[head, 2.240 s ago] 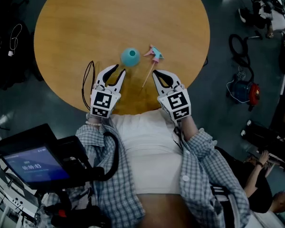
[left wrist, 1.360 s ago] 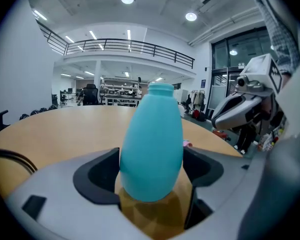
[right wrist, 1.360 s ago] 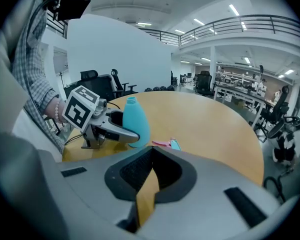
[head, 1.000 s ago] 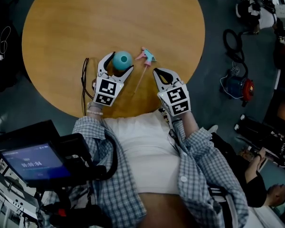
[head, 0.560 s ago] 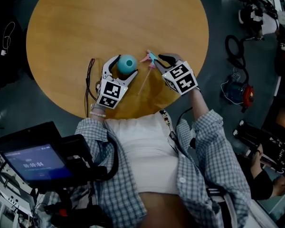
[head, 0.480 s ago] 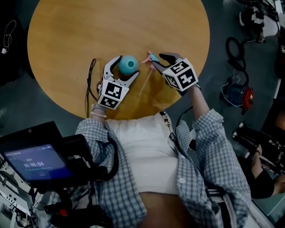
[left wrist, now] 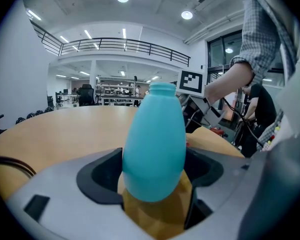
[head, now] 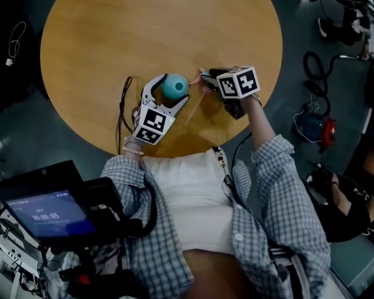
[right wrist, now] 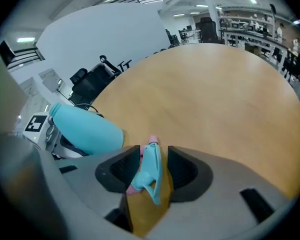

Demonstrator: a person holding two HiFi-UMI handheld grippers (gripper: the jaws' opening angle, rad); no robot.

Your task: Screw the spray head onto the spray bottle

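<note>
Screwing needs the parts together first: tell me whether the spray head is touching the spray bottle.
Apart. The right gripper view shows a strip of bare table between the spray bottle and the spray head.

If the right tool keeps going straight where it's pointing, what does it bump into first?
Probably the spray head. It lies on the table right between the right tool's jaws, which have just been opening and don't seem to squeeze it. The table comes next.

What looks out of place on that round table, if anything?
Only the spray head: it lies loose on the table between the jaws of the right tongs, which have just been opening, off the spray bottle, whose neck stands bare. Nothing looks spilled or broken.
</note>
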